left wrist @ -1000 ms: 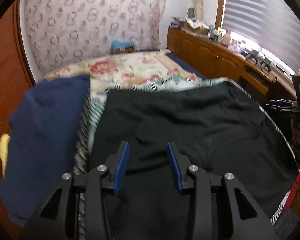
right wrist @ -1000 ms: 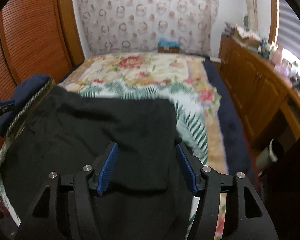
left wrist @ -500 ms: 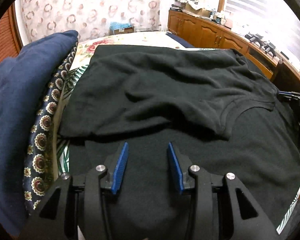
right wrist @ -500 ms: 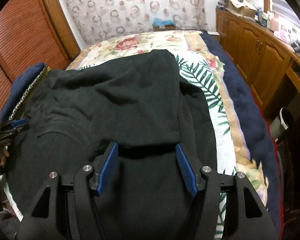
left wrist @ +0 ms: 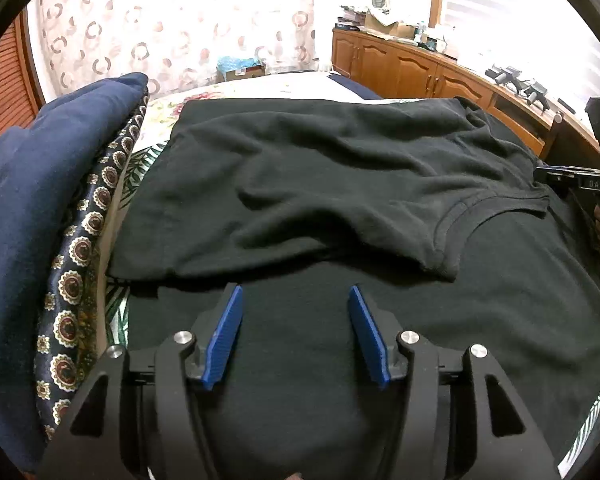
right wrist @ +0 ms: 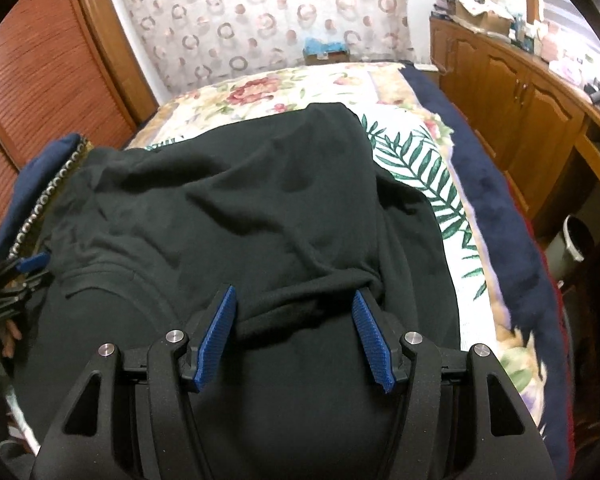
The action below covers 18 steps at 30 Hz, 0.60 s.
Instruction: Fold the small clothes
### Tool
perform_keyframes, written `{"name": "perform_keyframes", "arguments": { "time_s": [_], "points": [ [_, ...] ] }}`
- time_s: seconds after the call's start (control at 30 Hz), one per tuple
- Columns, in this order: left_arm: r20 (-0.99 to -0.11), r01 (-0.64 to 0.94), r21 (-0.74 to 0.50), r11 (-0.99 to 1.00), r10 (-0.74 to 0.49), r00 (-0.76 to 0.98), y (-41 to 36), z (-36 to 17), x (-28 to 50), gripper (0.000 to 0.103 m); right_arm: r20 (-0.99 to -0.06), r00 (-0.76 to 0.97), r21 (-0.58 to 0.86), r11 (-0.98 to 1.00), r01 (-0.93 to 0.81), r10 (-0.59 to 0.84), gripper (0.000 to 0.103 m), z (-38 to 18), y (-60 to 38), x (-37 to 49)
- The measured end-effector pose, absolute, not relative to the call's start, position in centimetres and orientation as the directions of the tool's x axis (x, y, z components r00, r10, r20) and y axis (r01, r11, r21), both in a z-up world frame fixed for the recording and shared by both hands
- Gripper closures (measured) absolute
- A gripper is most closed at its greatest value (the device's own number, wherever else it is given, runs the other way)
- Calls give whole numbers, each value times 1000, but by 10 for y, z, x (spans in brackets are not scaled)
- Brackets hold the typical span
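A black T-shirt point(left wrist: 324, 184) lies on the bed, its upper part folded over its lower part, collar edge toward the right. It also shows in the right wrist view point(right wrist: 236, 216). My left gripper point(left wrist: 294, 300) is open and empty, just above the lower layer in front of the fold's edge. My right gripper point(right wrist: 294, 300) is open, with a bunched fold of the shirt lying between its blue pads, not clamped. The right gripper shows at the right edge of the left wrist view point(left wrist: 580, 184), the left gripper at the left edge of the right wrist view point(right wrist: 24, 268).
A navy garment point(left wrist: 36, 208) and a patterned dark cloth point(left wrist: 84, 248) are piled left of the shirt. The floral bedspread point(right wrist: 412, 160) lies beneath. Wooden cabinets point(right wrist: 520, 92) run along the right, a slatted wooden door point(right wrist: 32, 80) on the left, a bin point(right wrist: 572, 240) on the floor.
The shirt's far half has come over toward me and now lies folded on the near half. Both grippers have lowered close to the cloth and stay open.
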<state>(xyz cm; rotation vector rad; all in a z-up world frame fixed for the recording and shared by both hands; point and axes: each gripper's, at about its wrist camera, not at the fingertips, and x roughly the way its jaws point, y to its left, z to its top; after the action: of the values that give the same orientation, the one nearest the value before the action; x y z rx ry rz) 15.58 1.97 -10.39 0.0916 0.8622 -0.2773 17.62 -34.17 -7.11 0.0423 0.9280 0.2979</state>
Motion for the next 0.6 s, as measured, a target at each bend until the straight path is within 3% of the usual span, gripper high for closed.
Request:
{"name": "perform_keyframes", "arguments": {
  "time_s": [0.33, 0.6],
  "points": [
    [-764, 247, -45, 968, -192, 615, 20, -105, 153, 47, -765, 616, 41, 968, -247, 190, 41, -77, -329, 168],
    [-732, 134, -206, 969, -244, 636, 43, -98, 158, 48, -763, 620, 30, 969, -244, 180, 41, -77, -326, 167]
  ]
}}
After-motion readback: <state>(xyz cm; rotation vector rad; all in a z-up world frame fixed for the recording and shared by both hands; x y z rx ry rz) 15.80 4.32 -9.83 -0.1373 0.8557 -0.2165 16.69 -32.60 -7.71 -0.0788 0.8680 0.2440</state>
